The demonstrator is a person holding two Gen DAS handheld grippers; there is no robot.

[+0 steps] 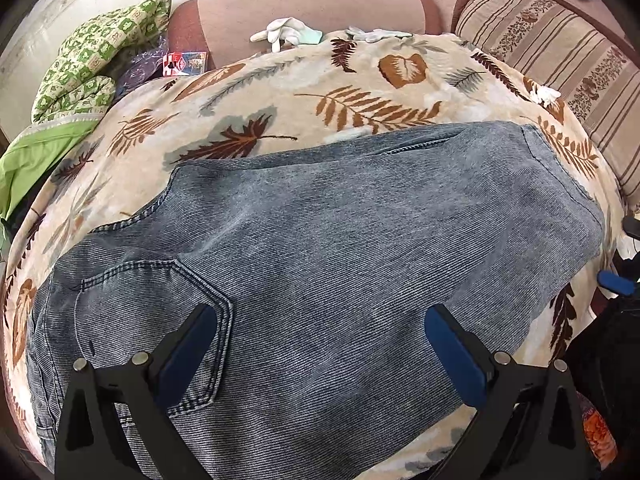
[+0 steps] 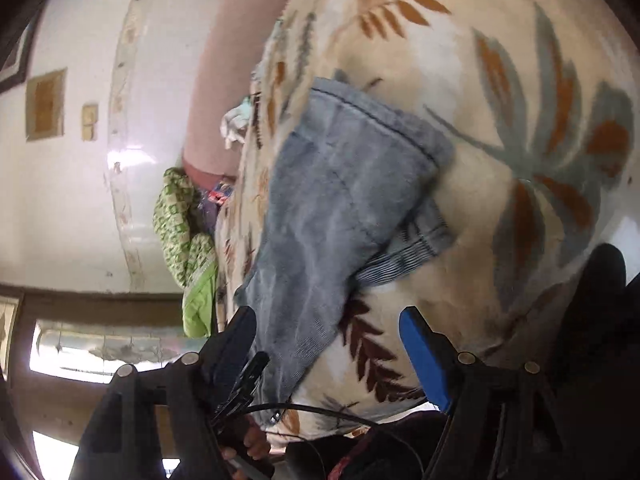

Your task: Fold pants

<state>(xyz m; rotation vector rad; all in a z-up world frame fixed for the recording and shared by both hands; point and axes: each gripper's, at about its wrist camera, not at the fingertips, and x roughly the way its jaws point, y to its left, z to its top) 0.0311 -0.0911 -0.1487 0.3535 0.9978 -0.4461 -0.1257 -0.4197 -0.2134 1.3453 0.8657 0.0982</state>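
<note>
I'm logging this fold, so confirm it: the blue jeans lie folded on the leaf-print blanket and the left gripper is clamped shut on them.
Not quite. The left gripper is open, its fingers spread wide above the jeans, gripping nothing, as the left wrist view shows. The jeans do lie folded on the leaf-print blanket.

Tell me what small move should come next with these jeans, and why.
Probably lower the open left gripper onto the near edge of the jeans and pinch it for another fold. They lie folded flat on the blanket, and the right gripper is open, holding nothing.

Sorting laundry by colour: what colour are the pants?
Faded blue-grey denim pants, clearest in the left wrist view.
</note>
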